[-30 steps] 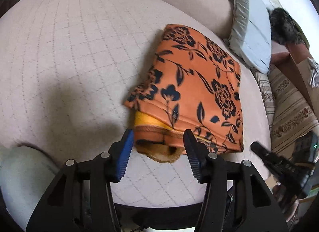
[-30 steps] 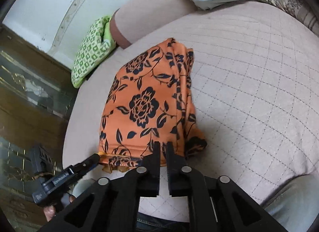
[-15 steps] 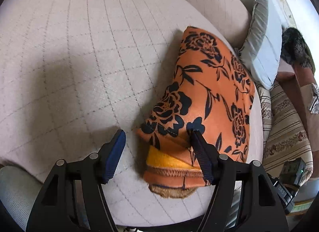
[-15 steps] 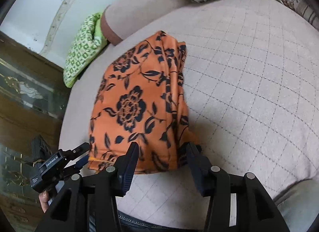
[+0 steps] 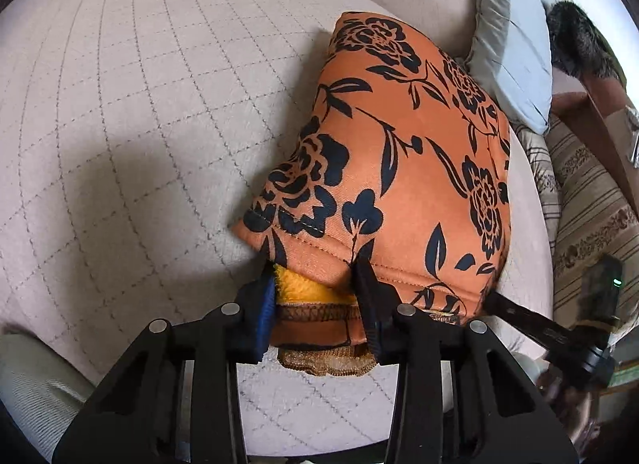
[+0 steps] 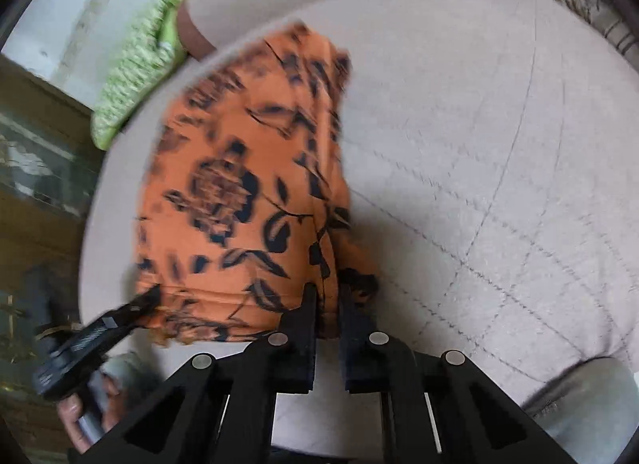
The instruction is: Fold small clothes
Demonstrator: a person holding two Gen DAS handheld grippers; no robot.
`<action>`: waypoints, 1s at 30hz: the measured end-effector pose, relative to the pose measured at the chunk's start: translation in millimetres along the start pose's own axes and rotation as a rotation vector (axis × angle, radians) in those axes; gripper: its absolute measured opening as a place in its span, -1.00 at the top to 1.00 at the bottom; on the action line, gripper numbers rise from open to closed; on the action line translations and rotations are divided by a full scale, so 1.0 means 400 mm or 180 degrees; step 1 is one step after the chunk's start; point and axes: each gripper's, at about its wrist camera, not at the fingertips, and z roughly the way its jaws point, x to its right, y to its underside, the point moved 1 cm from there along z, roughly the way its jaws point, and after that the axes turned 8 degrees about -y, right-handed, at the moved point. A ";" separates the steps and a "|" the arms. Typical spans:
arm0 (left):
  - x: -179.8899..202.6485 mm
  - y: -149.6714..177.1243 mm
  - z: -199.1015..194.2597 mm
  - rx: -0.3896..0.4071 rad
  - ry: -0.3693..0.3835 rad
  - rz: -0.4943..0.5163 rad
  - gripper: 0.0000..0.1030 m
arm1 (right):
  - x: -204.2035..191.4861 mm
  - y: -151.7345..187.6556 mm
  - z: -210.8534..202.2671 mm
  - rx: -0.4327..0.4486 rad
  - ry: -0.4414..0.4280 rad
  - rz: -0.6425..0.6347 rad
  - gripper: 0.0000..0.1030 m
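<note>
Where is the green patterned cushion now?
In the right wrist view, the green patterned cushion lies at upper left, beyond the orange floral garment, at the quilted surface's far edge.

Orange garment (image 5: 403,168) printed with black roses and leaves, yellow fleece lining (image 5: 303,290) at hem; beige diamond-quilted cover (image 5: 139,112); pale grey-blue pillow (image 5: 515,52); green-and-white patterned cushion (image 6: 135,72); black gripper frames, blue finger pad (image 5: 265,314).

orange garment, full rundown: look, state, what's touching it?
The orange garment has a black flower print, a fuzzy yellow lining and a frilly brown hem at its near end. It looks soft and thick, and lies folded on the quilted beige cushion. The left tongs and the right tongs both clamp its near edge.
</note>
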 end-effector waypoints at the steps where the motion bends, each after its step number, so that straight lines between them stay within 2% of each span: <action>1: 0.003 0.002 -0.003 0.0025 -0.0032 0.0035 0.25 | 0.010 -0.001 0.025 -0.0031 0.0035 0.0001 0.85; 3: 0.003 0.010 -0.018 0.0043 -0.0093 0.0078 0.20 | 0.026 -0.002 0.028 0.0021 -0.0092 0.0118 0.84; 6: 0.010 0.029 -0.054 0.0082 -0.0194 0.0092 0.19 | 0.023 0.005 -0.002 0.0054 -0.0223 0.0082 0.84; 8: 0.021 0.049 -0.079 0.0156 -0.0245 0.0187 0.16 | 0.011 0.023 -0.058 0.0182 -0.0463 0.0009 0.83; 13: 0.035 0.123 -0.142 0.0303 -0.0384 0.0307 0.12 | -0.008 0.071 -0.169 0.0369 -0.0622 -0.0021 0.71; 14: 0.038 0.136 -0.154 0.0345 -0.0402 0.0298 0.12 | -0.010 0.085 -0.190 0.0405 -0.0670 0.0002 0.57; 15: 0.039 0.146 -0.166 0.0389 -0.0410 0.0294 0.12 | -0.015 0.103 -0.206 0.0436 -0.0715 0.0005 0.31; 16: 0.045 0.157 -0.179 0.0437 -0.0435 0.0310 0.07 | -0.024 0.113 -0.217 0.0471 -0.0717 0.0002 0.21; 18: 0.064 0.168 -0.196 0.0497 -0.0552 0.0373 0.04 | -0.052 0.144 -0.248 0.0606 -0.0704 -0.0049 0.11; 22: 0.096 0.183 -0.261 0.0748 -0.0717 0.0487 0.04 | -0.109 0.181 -0.290 0.0594 -0.0602 -0.0217 0.10; 26: 0.133 0.198 -0.328 0.0999 -0.1025 0.0633 0.04 | -0.182 0.200 -0.333 0.0818 -0.0037 -0.0549 0.10; 30: 0.165 0.221 -0.403 0.1261 -0.1182 0.0795 0.04 | -0.213 0.207 -0.364 0.0772 0.0103 -0.0587 0.10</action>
